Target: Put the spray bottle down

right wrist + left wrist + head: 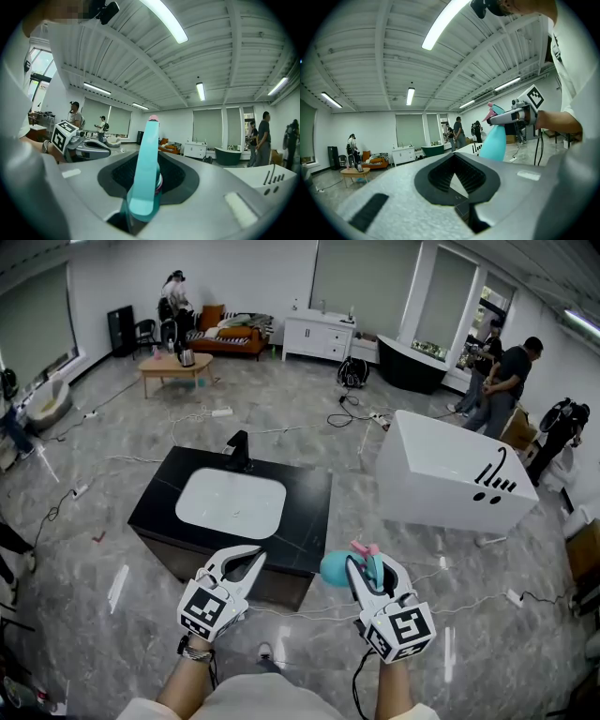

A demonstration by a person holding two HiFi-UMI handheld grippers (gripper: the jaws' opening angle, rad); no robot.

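A teal spray bottle [336, 568] with a pink-tipped trigger head hangs in the air by the near right corner of a black vanity top [307, 512]. My right gripper [367, 570] is shut on the bottle's neck. In the right gripper view the bottle's trigger head [145, 173] stands up between the pads of the right gripper [151, 157]. My left gripper [255, 557] is shut and holds nothing, level with the vanity's front edge. The left gripper view looks along the left gripper [454, 154] and shows the bottle [493, 140] to its right.
A white basin [231, 503] and a black faucet [239, 451] are set in the vanity. A white bathtub [450, 474] stands to the right. Cables cross the marble floor [281, 418]. People stand at the far right [506, 381] and the far back [175, 296].
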